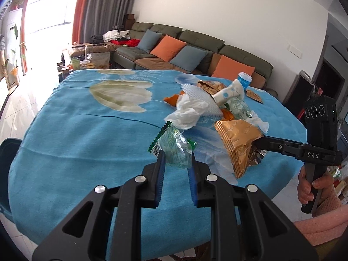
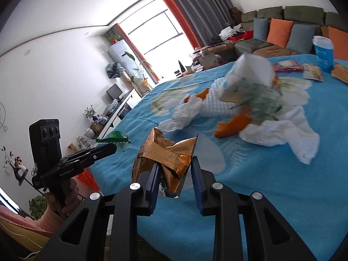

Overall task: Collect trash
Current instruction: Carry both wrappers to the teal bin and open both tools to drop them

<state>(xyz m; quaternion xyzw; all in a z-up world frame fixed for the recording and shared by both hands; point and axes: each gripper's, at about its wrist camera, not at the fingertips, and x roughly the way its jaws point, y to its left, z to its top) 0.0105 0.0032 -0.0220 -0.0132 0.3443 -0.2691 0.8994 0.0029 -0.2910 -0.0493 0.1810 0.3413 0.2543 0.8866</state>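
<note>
My left gripper point(image 1: 177, 155) is shut on a crumpled green wrapper point(image 1: 174, 145), lifted just above the blue cloth of the table point(image 1: 87, 130). The same green wrapper point(image 2: 115, 140) shows at that gripper's tip in the right wrist view. My right gripper point(image 2: 174, 165) is shut on a gold snack wrapper point(image 2: 167, 152); from the left wrist view, the gold wrapper point(image 1: 237, 143) hangs from its black fingers point(image 1: 274, 144). Behind them lies a pile of trash: white tissue point(image 1: 187, 113), a white foam net point(image 1: 204, 100), orange scraps point(image 2: 235, 126) and a spotted paper cup point(image 1: 228, 92).
A blue paper cup point(image 1: 244, 80) and more gold wrappers point(image 1: 211, 86) lie at the table's far side. A dark bin point(image 1: 7, 154) stands by the table's left edge. A sofa with cushions point(image 1: 174, 50) runs behind. A hand point(image 1: 313, 187) holds the right gripper's handle.
</note>
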